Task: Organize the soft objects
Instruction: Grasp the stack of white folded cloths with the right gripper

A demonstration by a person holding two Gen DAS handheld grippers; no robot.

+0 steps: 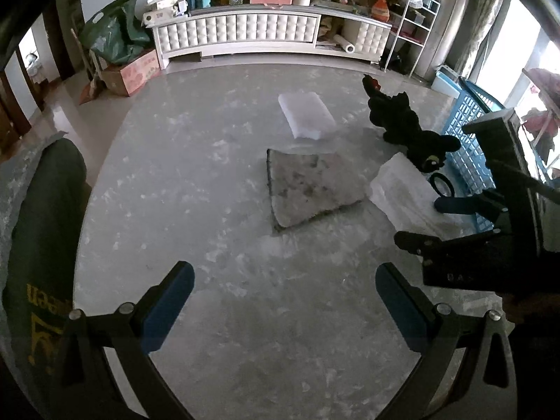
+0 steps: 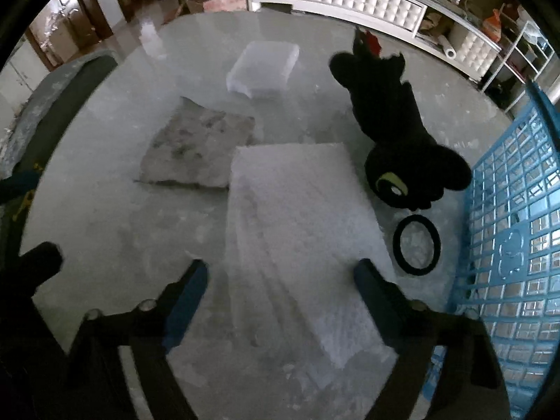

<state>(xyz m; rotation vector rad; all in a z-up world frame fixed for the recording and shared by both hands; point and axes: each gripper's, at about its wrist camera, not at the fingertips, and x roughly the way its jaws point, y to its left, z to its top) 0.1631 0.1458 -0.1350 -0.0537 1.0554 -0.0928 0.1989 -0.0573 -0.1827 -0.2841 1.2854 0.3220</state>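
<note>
straddling the near white foam block [image 2: 297, 231] is the right gripper [image 2: 280, 276], pointed steeply down over it. its jaws stand apart with one finger on each side of the block's near end; i see no pad pressing on the foam, so i read it as not yet gripped. the block's long axis runs away from me along the line between the fingers, so the jaws span its short width, which i judge the correct approach.

the block lies on the grey table [image 2: 105, 227], touching the corner of the grey mat [image 2: 199, 147], with the black plush toy [image 2: 388, 115] and a black ring [image 2: 416, 245] to its right and the blue basket [image 2: 507, 245] beyond.

the left gripper [image 1: 285, 301] hangs open over bare table, well apart from the block [image 1: 402, 192]. the right hand is clearly nearer. a second white block [image 2: 262, 66] sits at the far side.
</note>
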